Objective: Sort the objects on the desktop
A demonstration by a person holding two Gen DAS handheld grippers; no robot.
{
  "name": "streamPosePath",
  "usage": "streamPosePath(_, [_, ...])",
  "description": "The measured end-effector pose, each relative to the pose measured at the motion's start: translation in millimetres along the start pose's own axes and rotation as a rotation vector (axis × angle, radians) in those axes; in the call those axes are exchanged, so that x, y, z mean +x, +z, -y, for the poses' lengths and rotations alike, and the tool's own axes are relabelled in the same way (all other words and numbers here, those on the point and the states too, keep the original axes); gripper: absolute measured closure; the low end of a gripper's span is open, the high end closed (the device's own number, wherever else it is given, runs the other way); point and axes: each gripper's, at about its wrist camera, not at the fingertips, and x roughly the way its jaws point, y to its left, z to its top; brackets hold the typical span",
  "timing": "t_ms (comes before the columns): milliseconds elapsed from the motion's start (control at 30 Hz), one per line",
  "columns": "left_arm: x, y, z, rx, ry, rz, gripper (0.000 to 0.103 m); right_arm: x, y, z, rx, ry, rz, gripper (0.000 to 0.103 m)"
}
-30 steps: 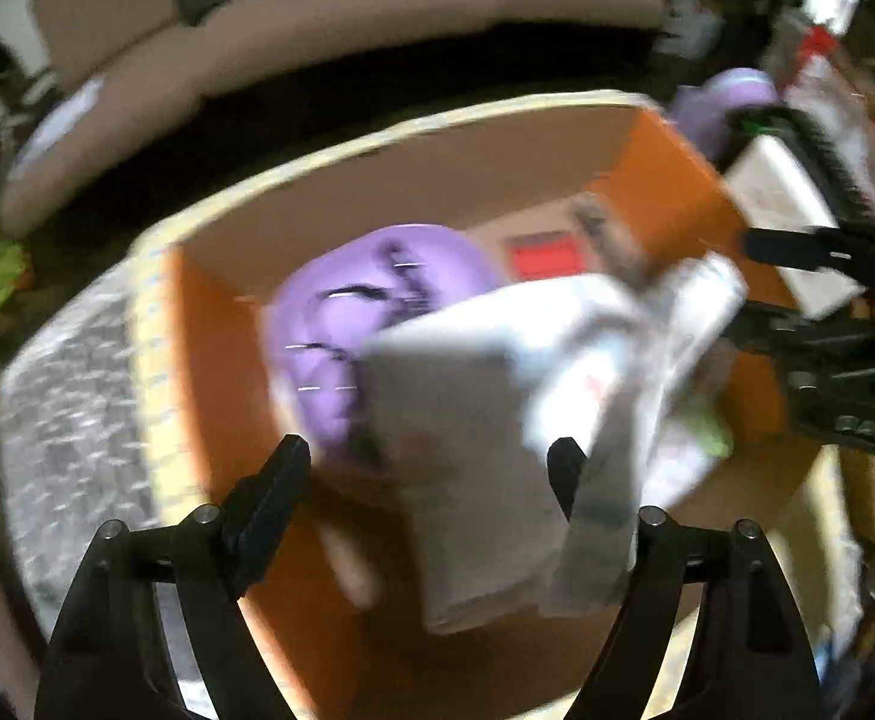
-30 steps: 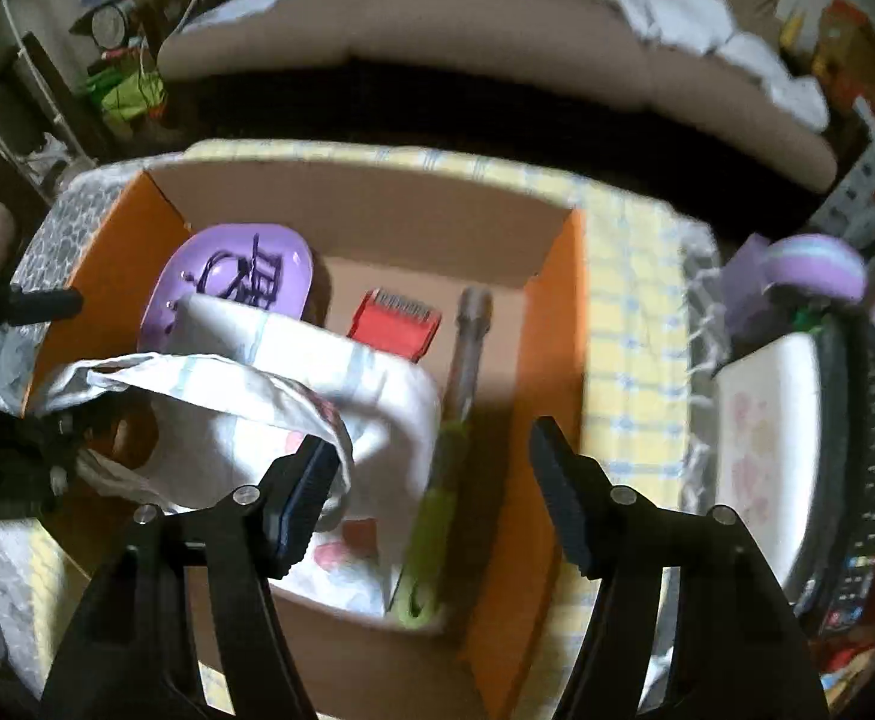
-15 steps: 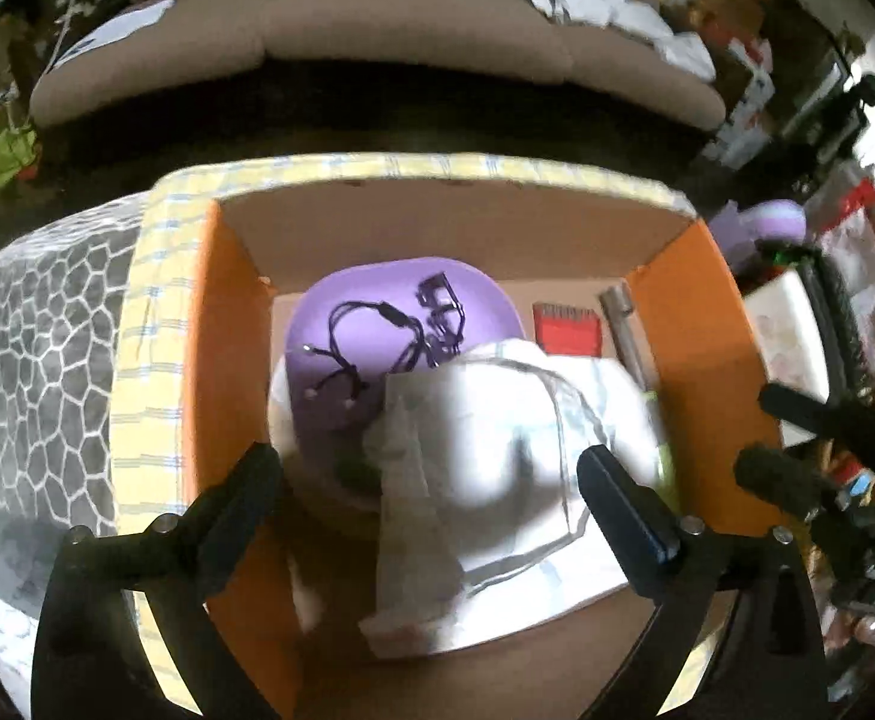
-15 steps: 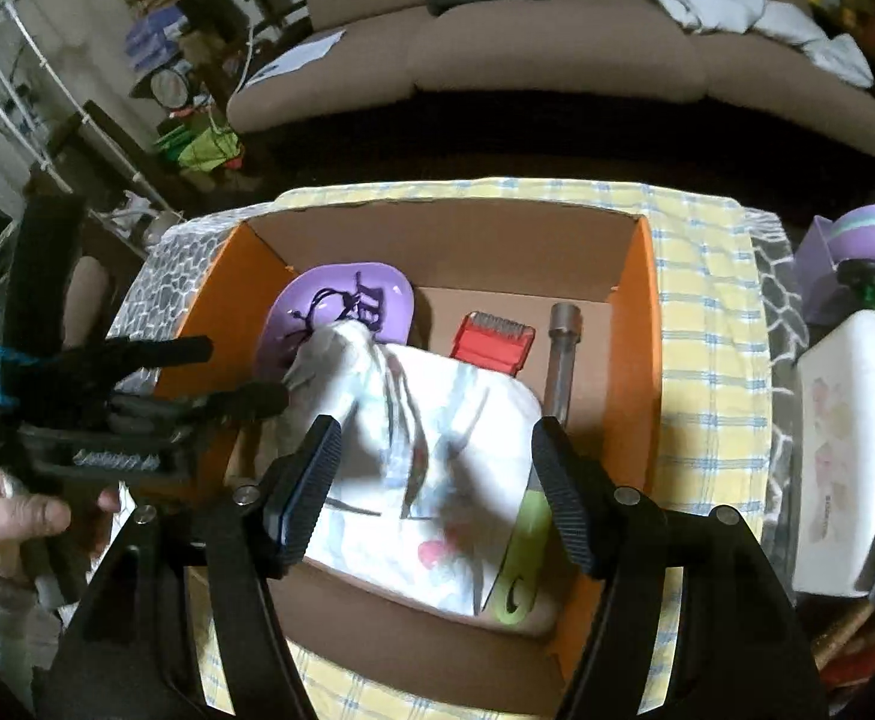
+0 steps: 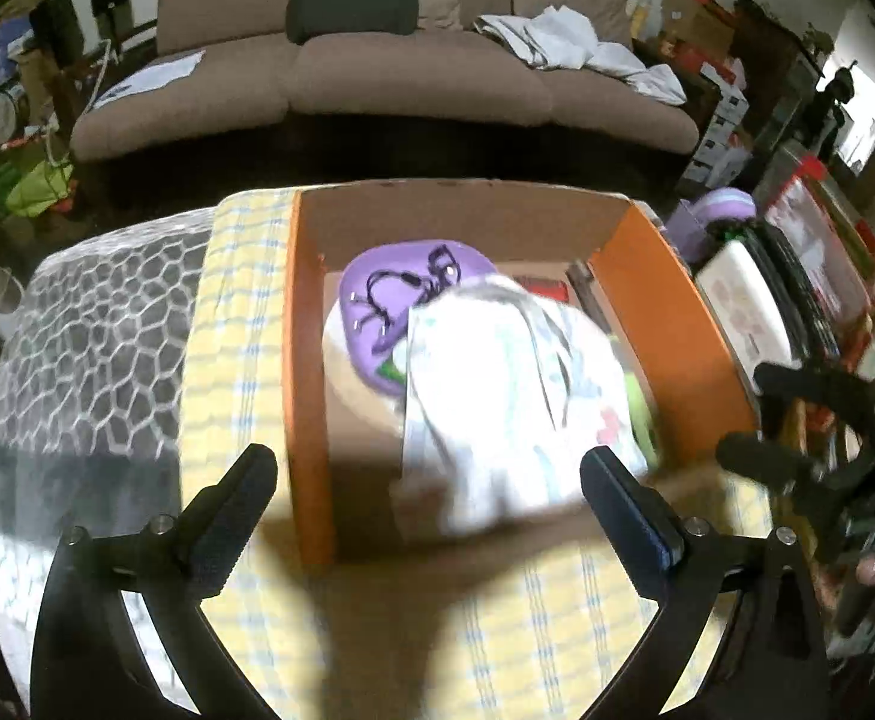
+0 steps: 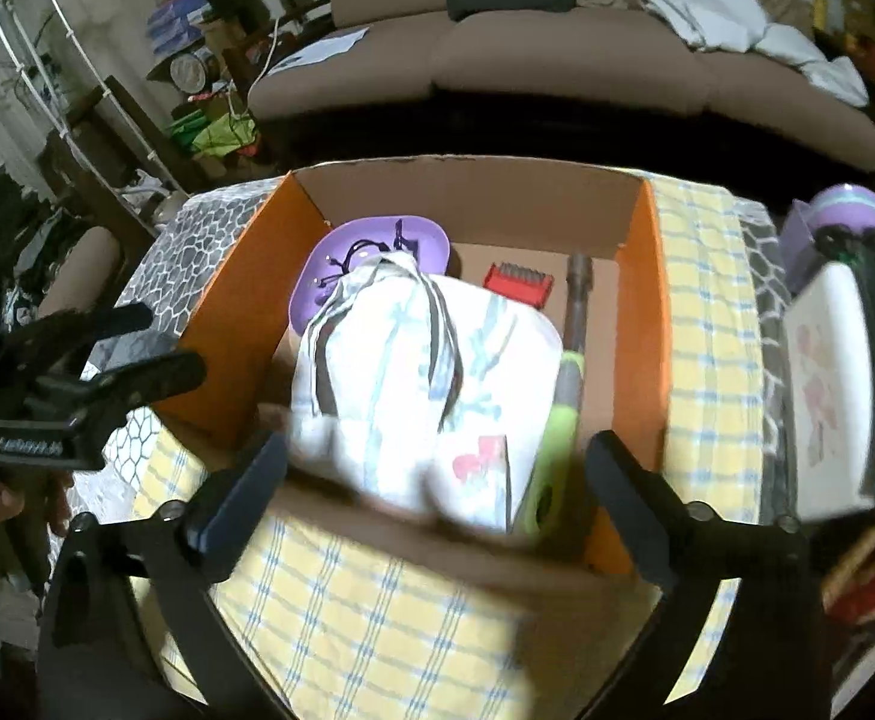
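Both grippers are released now: the left gripper and the right gripper have just been opening, and their jaws stand wide with nothing pressed between the pads. A second ago I had the white bag pinched between my two tools above the box; now it lies inside, slumped over the middle of the floor, and both wrist views sit farther from the box than they did.

From the bag, the purple dish peeks out at 11 o'clock, partly covered by it. The red comb lies at 1 o'clock, and the green-handled tool runs along the bag's 3 o'clock side, close to the orange wall.

I judge this item sorted. At 3 o'clock of the box, on the checked cloth, a white case and other clutter are left, so my next reach probably goes there.
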Motion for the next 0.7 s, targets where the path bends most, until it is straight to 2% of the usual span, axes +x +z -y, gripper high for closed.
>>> streamPosePath(100, [-29.3, -39.0, 4.5, 0.029, -0.02, 0.009, 0.0, -24.0, -28.0, -4.0, -0.013, -0.012, -0.009, 0.0])
streamPosePath(167, [-51.8, -74.1, 5.6, 0.062, -0.004, 0.021, 0.0, -44.5, -57.0, -7.8, -0.044, -0.034, -0.007, 0.0])
streamPosePath(333, [-92.7, -165.6, -8.4, 0.016, -0.021, 0.0, 0.0, -88.0, -143.3, -9.0, -0.044, -0.005, -0.025, 0.0])
streamPosePath(433, [-106.6, -203.5, -10.4, -0.001, 0.011, 0.017, 0.0, -104.3, -184.4, -11.9, -0.034, -0.027, -0.004, 0.0])
streamPosePath(567, [-118.7, -246.3, -12.2, -0.086, 0.026, 0.047, 0.0, -125.4, -230.8, -20.4, -0.004, -0.065, 0.082, 0.0])
streamPosePath(700, [-119.0, -272.9, -2.4, -0.127, 0.012, 0.046, 0.0, -131.3, -267.6, -25.1, 0.054, -0.09, 0.129, 0.0])
